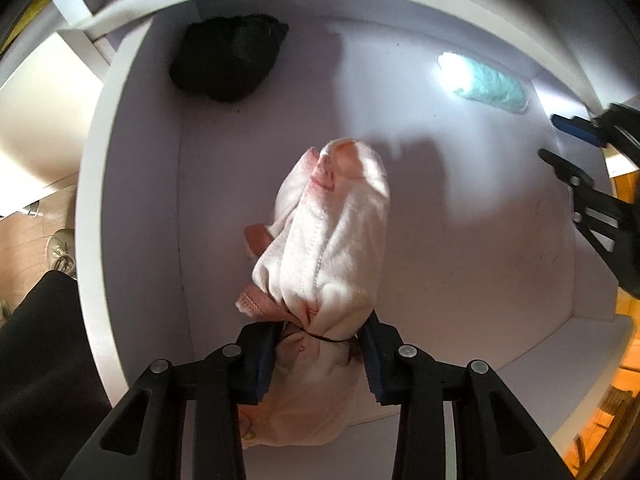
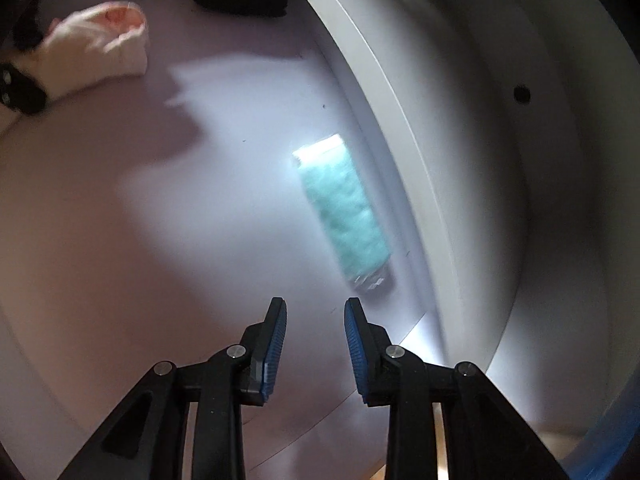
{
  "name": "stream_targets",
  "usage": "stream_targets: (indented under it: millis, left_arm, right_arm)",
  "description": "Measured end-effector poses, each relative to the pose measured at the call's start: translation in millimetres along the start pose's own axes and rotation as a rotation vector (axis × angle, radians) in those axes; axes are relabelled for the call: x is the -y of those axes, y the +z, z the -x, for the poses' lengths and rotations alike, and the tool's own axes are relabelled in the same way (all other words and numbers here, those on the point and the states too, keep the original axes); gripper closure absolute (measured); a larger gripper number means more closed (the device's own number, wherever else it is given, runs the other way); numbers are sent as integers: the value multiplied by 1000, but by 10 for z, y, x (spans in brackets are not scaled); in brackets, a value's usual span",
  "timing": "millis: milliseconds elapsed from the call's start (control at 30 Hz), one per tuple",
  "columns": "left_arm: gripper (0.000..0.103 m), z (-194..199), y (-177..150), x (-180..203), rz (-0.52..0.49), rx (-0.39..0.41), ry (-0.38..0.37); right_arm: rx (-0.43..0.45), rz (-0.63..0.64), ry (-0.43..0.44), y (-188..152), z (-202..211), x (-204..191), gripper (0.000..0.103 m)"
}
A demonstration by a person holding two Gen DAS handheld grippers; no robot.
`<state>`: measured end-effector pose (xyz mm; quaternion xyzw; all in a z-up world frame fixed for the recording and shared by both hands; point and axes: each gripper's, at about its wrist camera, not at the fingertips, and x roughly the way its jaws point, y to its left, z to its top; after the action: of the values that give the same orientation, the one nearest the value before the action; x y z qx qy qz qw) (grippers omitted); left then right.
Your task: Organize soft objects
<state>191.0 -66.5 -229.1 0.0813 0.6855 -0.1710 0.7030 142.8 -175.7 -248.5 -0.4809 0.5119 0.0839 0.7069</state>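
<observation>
Left gripper (image 1: 320, 344) pointing down into the white drawer (image 1: 132, 184), blue pads (image 1: 266, 356) squeezing a rolled pink and white cloth bundle (image 1: 328, 240) tied with a thin dark band, far end of the bundle resting on the drawer floor. Right gripper (image 2: 315, 344) with fingers a little apart and nothing between them, hanging just short of the fluffy teal roll (image 2: 348, 208) beside the drawer's side wall. Black cloth bundle (image 1: 228, 60) lying in the far corner, well apart from both.
</observation>
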Motion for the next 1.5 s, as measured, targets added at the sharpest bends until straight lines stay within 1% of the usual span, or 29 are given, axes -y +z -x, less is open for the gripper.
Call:
stream_targets:
  millis: [167,233,367,467,533,700,733,767,867,933,1000,1167,1200,1233,1267,1333,1367,1433,1467,1500]
  left_arm:
    - [66,174,-33,54,-10,54,-4]
    - [66,244,-57,89,-34,72,6]
    - [66,392,-99,165,-68,107,11]
    - [66,536,-191,174,-72,137,1]
    - [66,636,-236,133,-84,156,6]
    - [66,809,-299,108,-99,173,32]
    - [66,845,-335,113,-113,176,44]
    - [66,859,-305,93,-119,175,47]
    - [66,924,-301,108,-131,183,45]
    - [66,981,-287,91,-139,190,41]
    - [66,971,-261,125,-147,200,42]
    - [66,1070,-277,105,-148,222,25]
    - [66,1087,-287,92,-147,225,23]
    - [66,1110,-293,76,-142,231,23]
    - [66,1100,-280,82,-137,234,23]
    - [66,1101,-266,78,-127,244,24]
    - [66,1106,-255,72,-122,250,25]
    - [66,1095,-254,53,-102,260,25]
    - [66,1109,-264,37,-93,263,22]
    - [66,1117,-265,15,-82,267,21]
  right_arm:
    - [21,85,-89,77,-124,-35,73]
    - [48,111,-117,98,-150,-38,73]
    - [68,119,-123,220,-223,34,73]
    - [73,107,-97,253,-286,103,73]
    - [77,120,-90,275,-330,124,75]
    - [104,229,-78,283,-355,-8,75]
    - [100,246,-77,287,-368,-30,74]
    - [94,258,-76,292,-339,-116,73]
    - [83,278,-82,269,-347,-212,73]
    - [65,237,-47,283,-331,-174,71]
    - [46,199,9,295,-274,-146,70]
    - [-15,113,183,152,-124,-217,72]
    - [-8,109,187,130,-81,-250,72]
    - [16,113,150,120,-40,-270,72]
    - [60,122,96,133,14,-273,72]
    - [98,97,63,177,35,-196,68]
    - [97,41,70,219,4,-110,68]
    - [81,-101,135,276,-107,83,68]
    - [96,-186,157,286,-163,190,68]
    - [119,-229,167,284,-190,247,71]
